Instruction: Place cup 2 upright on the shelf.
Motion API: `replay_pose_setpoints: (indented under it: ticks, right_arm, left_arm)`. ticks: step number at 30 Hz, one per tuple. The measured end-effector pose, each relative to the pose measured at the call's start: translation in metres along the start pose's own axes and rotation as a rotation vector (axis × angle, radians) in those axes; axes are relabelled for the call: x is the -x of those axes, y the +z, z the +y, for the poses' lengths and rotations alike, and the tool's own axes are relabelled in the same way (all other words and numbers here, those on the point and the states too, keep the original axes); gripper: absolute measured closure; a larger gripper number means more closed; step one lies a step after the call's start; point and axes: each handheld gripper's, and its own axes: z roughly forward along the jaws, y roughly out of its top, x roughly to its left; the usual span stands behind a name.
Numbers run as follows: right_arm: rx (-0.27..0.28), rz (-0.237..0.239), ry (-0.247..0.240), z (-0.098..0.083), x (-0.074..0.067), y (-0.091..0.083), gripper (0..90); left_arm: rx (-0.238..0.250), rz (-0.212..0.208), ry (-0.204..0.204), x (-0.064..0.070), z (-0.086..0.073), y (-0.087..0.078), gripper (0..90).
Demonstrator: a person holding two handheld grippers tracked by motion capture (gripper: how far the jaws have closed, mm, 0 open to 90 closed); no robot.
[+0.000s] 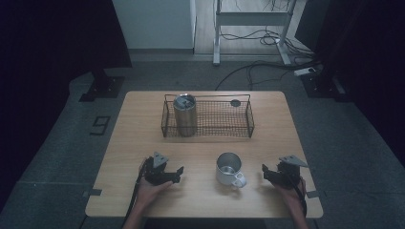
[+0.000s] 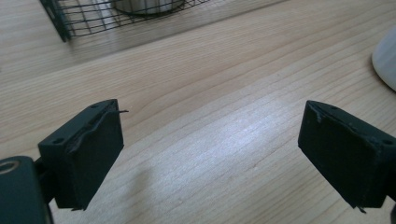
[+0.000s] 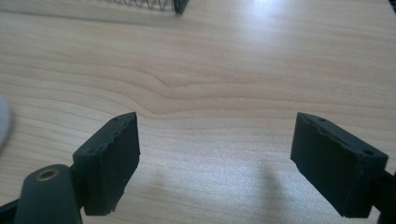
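Observation:
A steel mug [image 1: 228, 168] with its handle toward the front right stands on the wooden table [image 1: 138, 143], between my two grippers. My left gripper [image 1: 177, 171] rests low at the mug's left, held in a hand, jaws pointing right. In its own view the left gripper [image 2: 210, 154] is open over bare wood, and the mug's pale side [image 2: 386, 58] shows at the right edge. My right gripper [image 1: 265, 171] sits at the mug's right, jaws pointing left. The right gripper [image 3: 215, 158] is open too, with nothing between its pads.
A black wire basket [image 1: 210, 128] stands at the table's far middle. A tall steel tumbler [image 1: 185, 114] stands upright in its left end, and a small dark round piece [image 1: 235, 102] lies at its back right. The floor beyond holds cables and a desk frame.

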Motion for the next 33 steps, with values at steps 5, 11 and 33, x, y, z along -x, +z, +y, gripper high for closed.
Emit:
replay_pose_setpoints:
  ticks: [5, 11, 33]
  right_arm:
    - [0.035, 0.017, 0.024, 0.004, -0.001, -0.014, 15.7]
    - [0.061, 0.022, 0.047, 0.009, -0.003, -0.023, 16.1]
    - [0.100, 0.150, -0.021, 0.038, -0.050, -0.027, 15.2]
  left_arm:
    - [-0.013, -0.004, 0.016, 0.003, 0.000, 0.003, 7.4]
    - [-0.020, 0.007, 0.036, 0.004, 0.000, 0.006, 7.8]
    - [-0.034, -0.011, 0.052, 0.006, 0.001, 0.001, 8.7]
